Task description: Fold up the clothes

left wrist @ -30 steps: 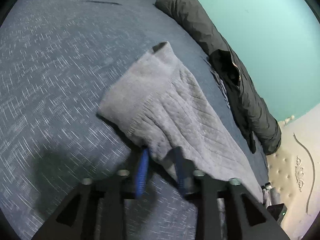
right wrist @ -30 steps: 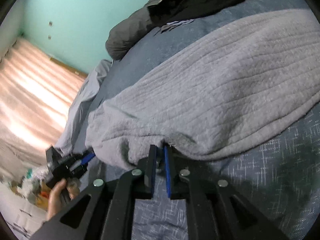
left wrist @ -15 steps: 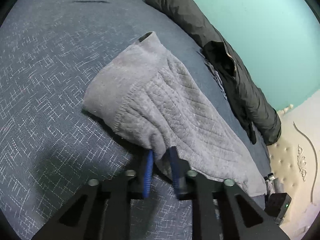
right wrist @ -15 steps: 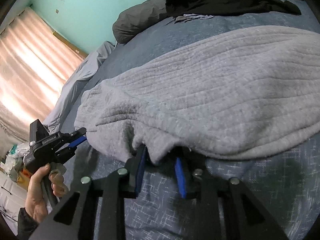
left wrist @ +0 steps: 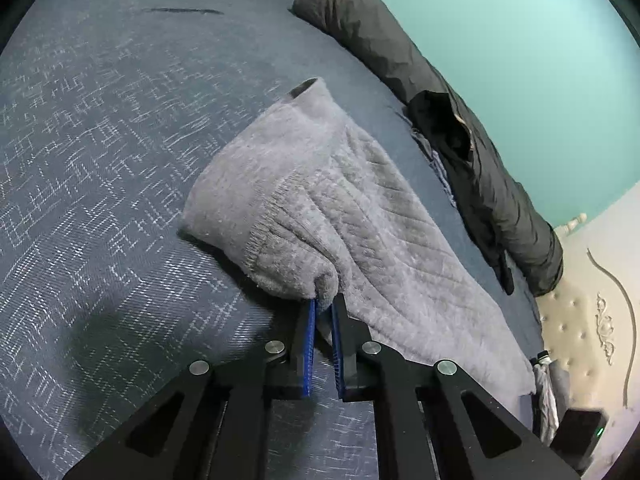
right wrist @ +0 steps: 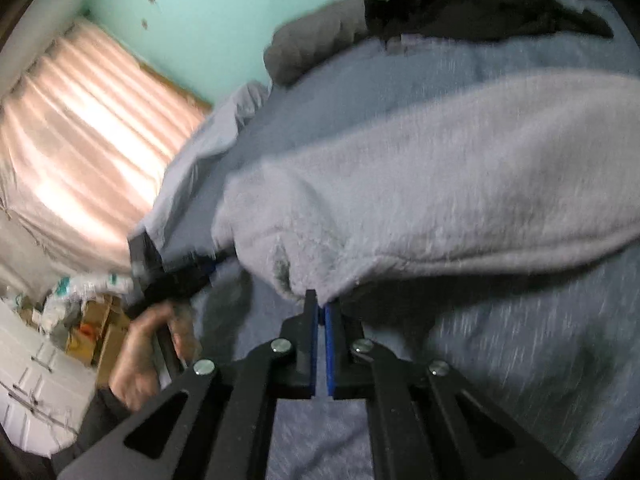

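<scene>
Grey fleece garment (left wrist: 340, 220) is spread on the blue bedspread (left wrist: 100, 140), its near edge pinched by the left gripper (left wrist: 323, 307) and right gripper (right wrist: 321, 307). A dark jacket (left wrist: 460, 132) is heaped beyond, along the teal wall (left wrist: 500, 40).

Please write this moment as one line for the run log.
step: grasp | left gripper: shut on grey sweater edge | right gripper: shut on sweater edge | surface: bed

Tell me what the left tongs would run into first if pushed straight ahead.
The left tongs already pinch the fuzzy grey knitted sweater's edge; pushed on, they would likely plough into its bunched fabric first.
</scene>
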{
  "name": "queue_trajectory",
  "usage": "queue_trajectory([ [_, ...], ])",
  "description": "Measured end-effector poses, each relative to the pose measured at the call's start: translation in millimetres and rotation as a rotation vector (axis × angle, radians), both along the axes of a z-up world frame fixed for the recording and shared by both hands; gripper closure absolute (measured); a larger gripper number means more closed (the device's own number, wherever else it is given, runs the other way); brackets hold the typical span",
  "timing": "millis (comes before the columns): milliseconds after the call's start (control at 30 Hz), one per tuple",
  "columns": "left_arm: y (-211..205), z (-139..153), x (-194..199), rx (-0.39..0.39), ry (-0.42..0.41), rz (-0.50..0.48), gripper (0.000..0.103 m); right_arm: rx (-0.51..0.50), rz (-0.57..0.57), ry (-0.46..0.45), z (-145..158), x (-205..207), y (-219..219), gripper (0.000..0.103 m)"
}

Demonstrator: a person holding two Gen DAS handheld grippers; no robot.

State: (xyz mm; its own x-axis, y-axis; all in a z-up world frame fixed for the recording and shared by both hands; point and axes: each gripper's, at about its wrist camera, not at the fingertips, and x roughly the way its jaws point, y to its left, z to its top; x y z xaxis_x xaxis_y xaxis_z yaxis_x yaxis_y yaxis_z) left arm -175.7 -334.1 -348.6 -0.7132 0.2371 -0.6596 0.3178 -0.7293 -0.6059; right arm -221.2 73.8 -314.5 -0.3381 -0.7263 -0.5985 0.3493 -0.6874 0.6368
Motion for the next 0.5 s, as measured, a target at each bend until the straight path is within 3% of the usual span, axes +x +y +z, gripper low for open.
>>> queue_trajectory([
  [167,1,-3,1,-0.005,-0.016,-0.014,0.095,0.046,-0.013,-0.065,-47,13,1,0.101],
  [400,-3,-3,4,0.011,-0.028,-0.001,0.092,0.08,-0.001,-0.051,-39,10,-4,0.099],
  [500,-5,2,6,0.001,-0.035,0.01,0.09,0.14,0.013,-0.035,-29,3,7,0.098],
])
